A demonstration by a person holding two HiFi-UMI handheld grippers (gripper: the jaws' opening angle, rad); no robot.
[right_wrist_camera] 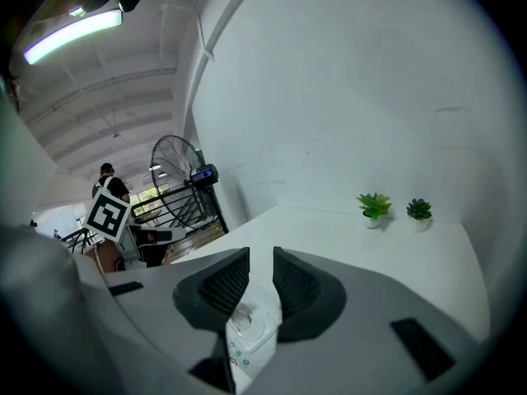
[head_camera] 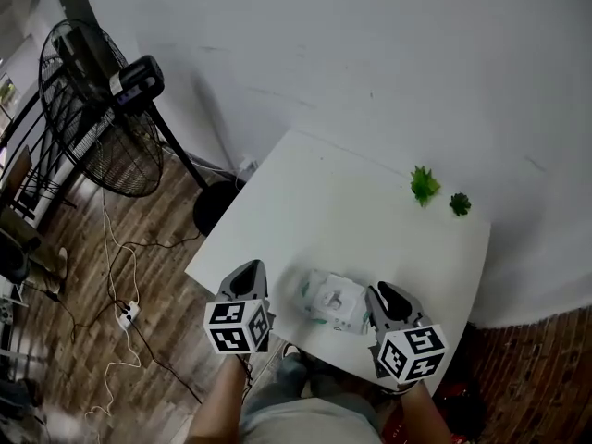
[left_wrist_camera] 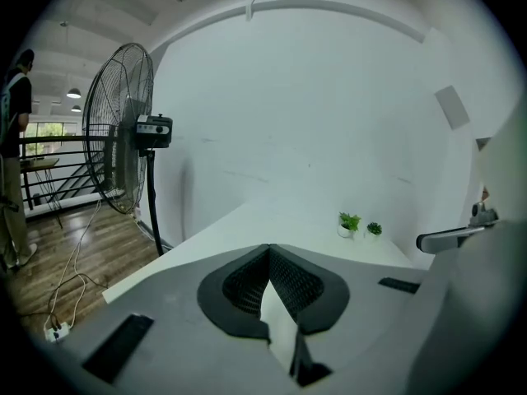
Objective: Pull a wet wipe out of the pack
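Note:
The wet wipe pack (head_camera: pixel 333 302), white with green print and a closed lid, lies flat near the front edge of the white table (head_camera: pixel 351 211), between my two grippers. My left gripper (head_camera: pixel 250 272) hovers just left of the pack, and in the left gripper view its jaws (left_wrist_camera: pixel 269 249) meet at the tips with nothing in them. My right gripper (head_camera: pixel 382 296) sits at the pack's right side. In the right gripper view it (right_wrist_camera: pixel 261 260) shows a narrow gap, and the pack (right_wrist_camera: pixel 251 329) lies below that gap, not clamped.
Two small potted plants (head_camera: pixel 425 185) (head_camera: pixel 460 203) stand at the table's far right by the white wall. A standing fan (head_camera: pixel 92 109) is on the wooden floor to the left, with cables and a power strip (head_camera: pixel 125 314). A person (left_wrist_camera: pixel 16 138) stands far left.

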